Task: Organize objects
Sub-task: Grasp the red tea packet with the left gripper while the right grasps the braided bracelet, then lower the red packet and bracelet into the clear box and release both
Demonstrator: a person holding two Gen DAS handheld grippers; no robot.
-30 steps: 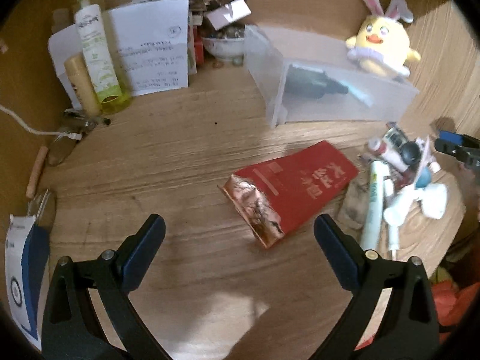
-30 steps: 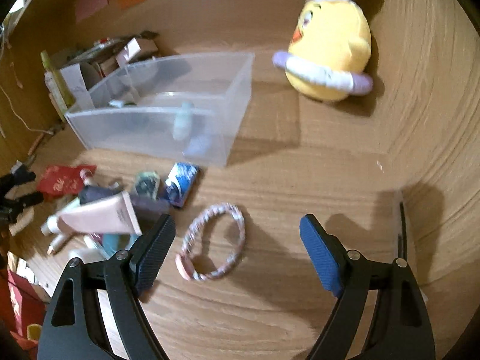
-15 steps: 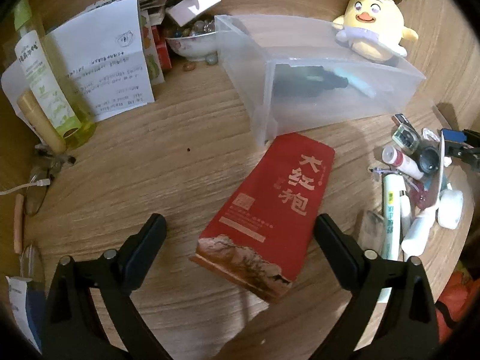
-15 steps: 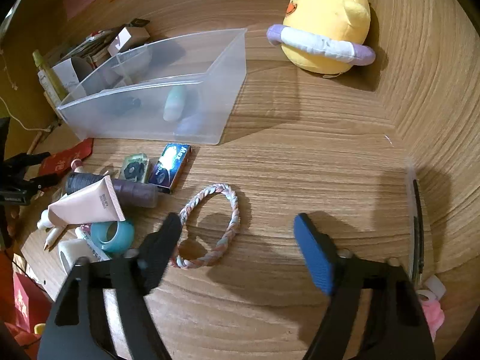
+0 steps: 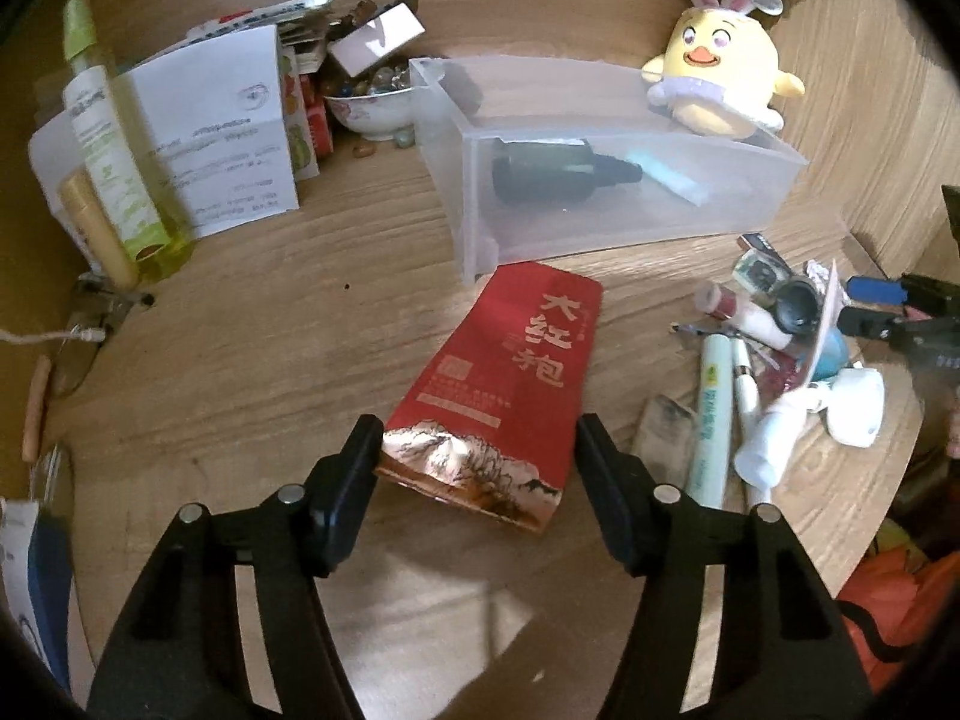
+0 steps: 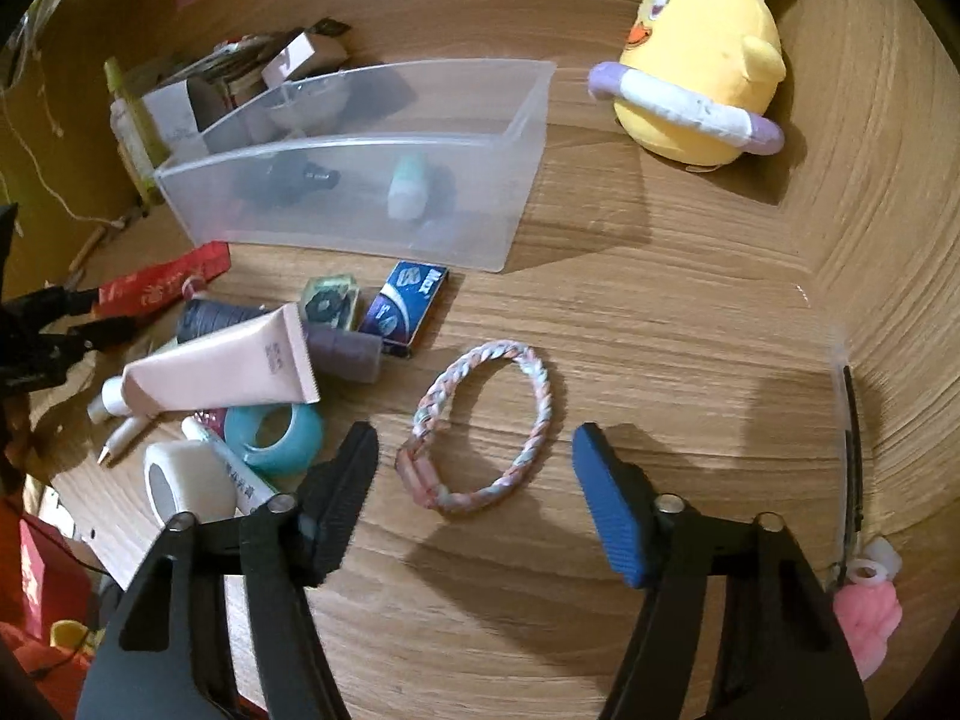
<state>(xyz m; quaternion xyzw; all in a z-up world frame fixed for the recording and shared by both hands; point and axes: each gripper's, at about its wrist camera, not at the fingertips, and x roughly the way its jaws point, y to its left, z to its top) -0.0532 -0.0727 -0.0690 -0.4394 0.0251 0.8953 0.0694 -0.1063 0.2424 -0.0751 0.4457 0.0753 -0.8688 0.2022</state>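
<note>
**Both tongs closing over their picks**

My left tongs (image 5: 477,468) are closing around the near end of the red tea packet (image 5: 510,384), which lies flat on the table (image 5: 252,360) just before the clear plastic bin (image 5: 600,204); the pads have not clamped it yet. My right tongs (image 6: 474,480) are closing too, either side of the braided bracelet (image 6: 480,420) (pink and pale blue), not touching it.

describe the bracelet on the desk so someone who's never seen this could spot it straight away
Find the clear plastic bin on the wooden desk. In front of it, right of the toiletries pile, lies the bracelet: the only braided pastel loop, flat on bare wood.
</note>
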